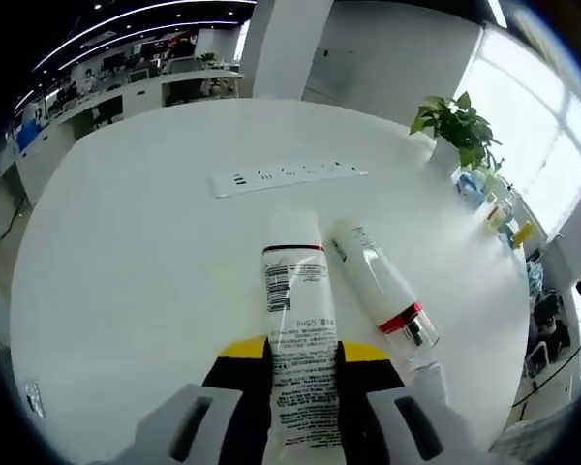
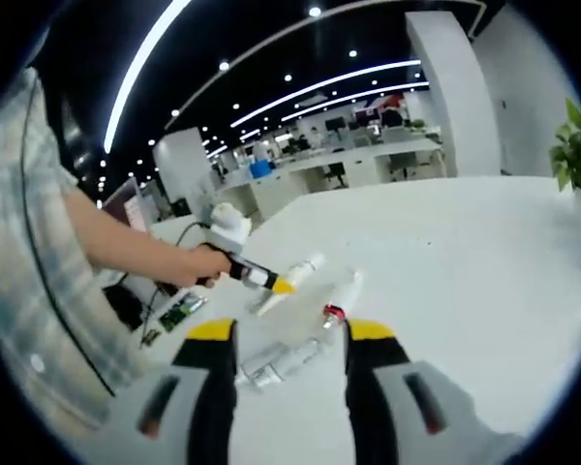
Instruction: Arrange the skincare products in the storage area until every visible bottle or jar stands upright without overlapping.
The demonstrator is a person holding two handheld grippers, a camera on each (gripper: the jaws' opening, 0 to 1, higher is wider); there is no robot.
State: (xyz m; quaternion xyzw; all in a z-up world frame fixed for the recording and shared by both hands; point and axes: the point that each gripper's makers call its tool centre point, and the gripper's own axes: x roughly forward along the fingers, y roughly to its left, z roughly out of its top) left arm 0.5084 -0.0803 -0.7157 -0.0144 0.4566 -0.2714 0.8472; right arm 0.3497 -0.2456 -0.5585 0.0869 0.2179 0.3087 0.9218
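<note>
The left gripper (image 1: 305,407), w/ yellow-tipped grey jaws, is closed on a white squeeze tube with a red band and black print (image 1: 295,329). The tube lies flat on the round white table (image 1: 126,262), well in from its edges, near the middle. Its long axis runs straight out along the jaws, the printed end between them and the far end pointing toward the white power strip (image 1: 286,177) farther across the table. Just beside it, on the side toward the potted green plant (image 1: 455,126), lies a clear bottle with a red band and silver cap (image 1: 382,291), also flat, angled a bit off the tube, cap end nearer the gripper; whether the two touch can't be told. In the right gripper view the left gripper (image 2: 261,279) shows from the side at the tube (image 2: 290,276), w/ the clear bottle (image 2: 300,344) between that and the right gripper (image 2: 290,373), whose jaws stand apart, gripping nothing. Judgement: neither product is upright yet, so the task is early. The tube is already in the left's grip, so tipping it up onto one end is the likely next move; the bottle lies nearer the right gripper, roughly across its jaws' line. Risk: the tube may swing into the bottle as it lifts.
</note>
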